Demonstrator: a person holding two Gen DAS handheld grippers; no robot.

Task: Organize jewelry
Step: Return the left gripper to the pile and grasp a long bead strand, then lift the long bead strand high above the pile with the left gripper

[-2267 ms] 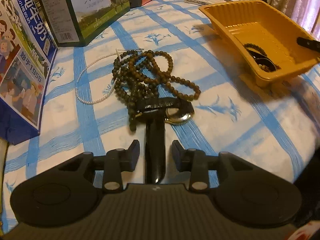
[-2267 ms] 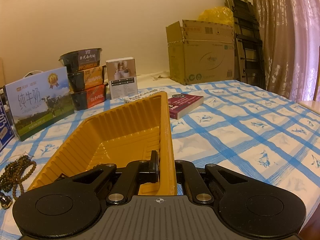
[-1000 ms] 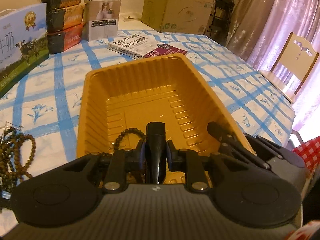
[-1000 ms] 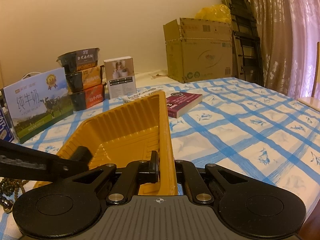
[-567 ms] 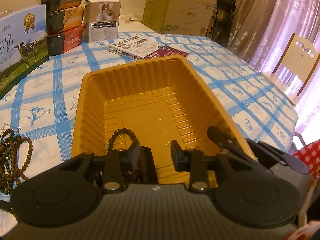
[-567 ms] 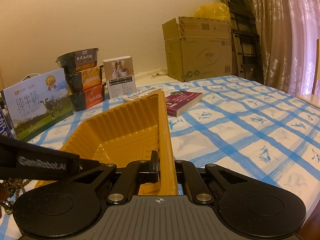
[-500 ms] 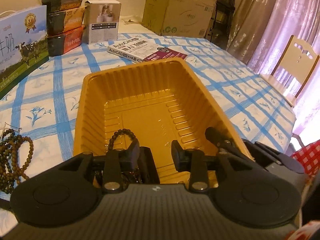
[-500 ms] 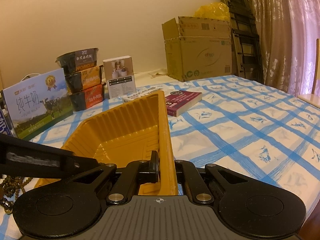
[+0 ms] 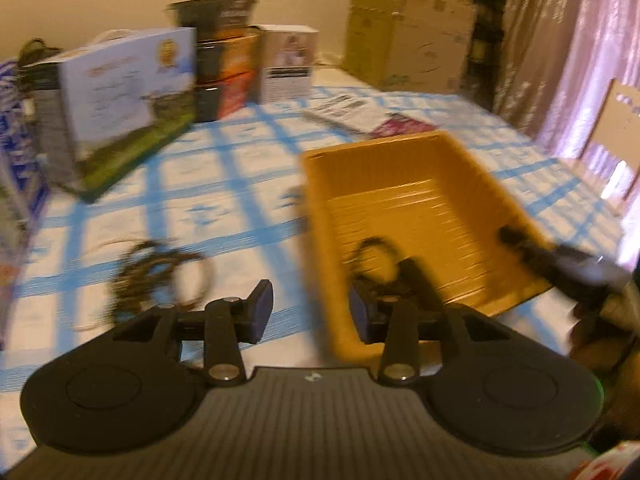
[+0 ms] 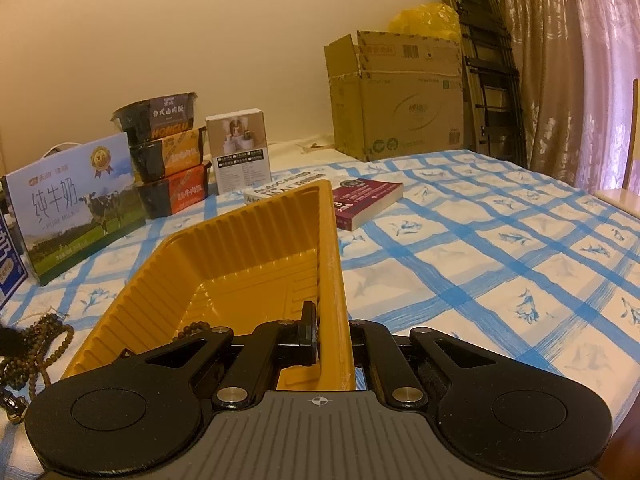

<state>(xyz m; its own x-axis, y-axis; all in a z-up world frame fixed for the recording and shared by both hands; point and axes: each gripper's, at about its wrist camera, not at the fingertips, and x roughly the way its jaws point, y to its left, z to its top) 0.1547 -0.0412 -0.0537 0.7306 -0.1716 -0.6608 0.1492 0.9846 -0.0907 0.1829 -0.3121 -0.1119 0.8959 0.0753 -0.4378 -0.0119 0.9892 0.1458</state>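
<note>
Left wrist view, blurred: left gripper (image 9: 310, 314) empty, jaws just been opening, parted beside the yellow tray (image 9: 420, 188); dark bead pile (image 9: 160, 268) on the cloth left of the tray, likely next. Right wrist view: right gripper (image 10: 334, 334) pinches the tray wall, probably steadying it; bracelet (image 10: 194, 328) inside.
</note>
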